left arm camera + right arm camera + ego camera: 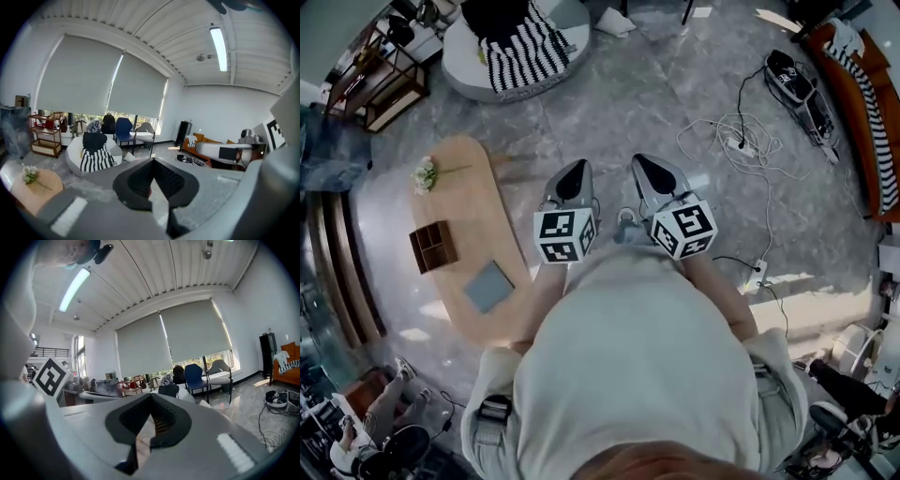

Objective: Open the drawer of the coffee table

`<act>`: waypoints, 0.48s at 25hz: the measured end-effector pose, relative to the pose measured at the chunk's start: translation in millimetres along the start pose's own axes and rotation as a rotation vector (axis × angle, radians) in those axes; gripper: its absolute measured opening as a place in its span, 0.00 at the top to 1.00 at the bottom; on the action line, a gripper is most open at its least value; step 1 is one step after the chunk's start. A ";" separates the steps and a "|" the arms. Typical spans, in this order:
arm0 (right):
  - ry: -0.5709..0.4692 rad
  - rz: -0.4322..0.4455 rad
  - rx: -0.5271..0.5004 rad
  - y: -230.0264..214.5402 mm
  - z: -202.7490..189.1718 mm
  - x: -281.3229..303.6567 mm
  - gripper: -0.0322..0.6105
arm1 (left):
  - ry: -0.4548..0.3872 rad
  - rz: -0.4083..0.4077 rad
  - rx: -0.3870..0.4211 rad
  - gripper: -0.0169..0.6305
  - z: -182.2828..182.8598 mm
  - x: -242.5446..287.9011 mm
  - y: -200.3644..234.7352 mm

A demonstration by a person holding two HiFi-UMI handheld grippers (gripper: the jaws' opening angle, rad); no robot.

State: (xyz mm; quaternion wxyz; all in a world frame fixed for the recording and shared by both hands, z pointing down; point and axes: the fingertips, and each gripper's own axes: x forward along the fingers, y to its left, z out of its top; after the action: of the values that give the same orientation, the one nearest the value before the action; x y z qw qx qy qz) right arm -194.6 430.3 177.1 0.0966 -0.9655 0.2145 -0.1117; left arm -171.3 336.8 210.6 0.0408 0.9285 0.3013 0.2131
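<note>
With the left gripper (574, 174) and right gripper (649, 168) both pinched closed on nothing, the oval coffee table (471, 208) lies off to the jaws' left, its length running roughly along their pointing line, nearer the left one.

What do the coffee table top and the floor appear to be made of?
The coffee table looks like light wood or veneer, matte: even tan colour, little shine. The floor is likely polished marble or marble-look tile: grey with pale veins, tile seams, bright reflections.
</note>
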 end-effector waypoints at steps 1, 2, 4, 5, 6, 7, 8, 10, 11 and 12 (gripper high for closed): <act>0.005 0.012 -0.001 -9.2 2.3 7.8 0.95 | -0.005 0.012 -0.004 0.98 4.4 9.5 1.9; 0.009 0.026 -0.004 -17.5 4.6 15.5 0.95 | -0.010 0.025 -0.008 0.98 8.4 18.4 4.2; 0.015 0.057 -0.011 -31.8 9.1 29.5 0.95 | -0.018 0.056 -0.017 0.98 14.8 34.1 8.7; 0.018 0.073 -0.015 -38.4 11.4 35.7 0.95 | -0.021 0.071 -0.021 0.98 17.3 41.3 10.4; 0.020 0.087 -0.019 -44.9 13.8 41.7 0.95 | -0.024 0.085 -0.024 0.98 19.9 48.4 11.8; 0.022 0.101 -0.024 -51.1 16.4 47.8 0.95 | -0.028 0.097 -0.027 0.98 22.8 55.1 13.3; 0.023 0.114 -0.027 -56.7 18.8 54.1 0.95 | -0.033 0.108 -0.032 0.98 25.7 61.2 14.9; 0.025 0.138 -0.032 -66.1 22.5 65.7 0.95 | -0.042 0.131 -0.048 0.98 29.6 70.5 18.8; 0.027 0.149 -0.033 -70.1 23.4 70.5 0.95 | -0.045 0.144 -0.057 0.98 30.2 73.8 20.8; 0.030 0.160 -0.031 -73.7 23.7 74.7 0.95 | -0.047 0.159 -0.067 0.98 30.1 76.3 22.8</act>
State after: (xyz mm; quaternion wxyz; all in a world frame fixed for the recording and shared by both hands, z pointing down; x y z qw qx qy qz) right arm -93.6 466.5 184.8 0.0870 -0.9448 0.2942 -0.1148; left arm -90.8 363.8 216.3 0.0617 0.9523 0.2185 0.2039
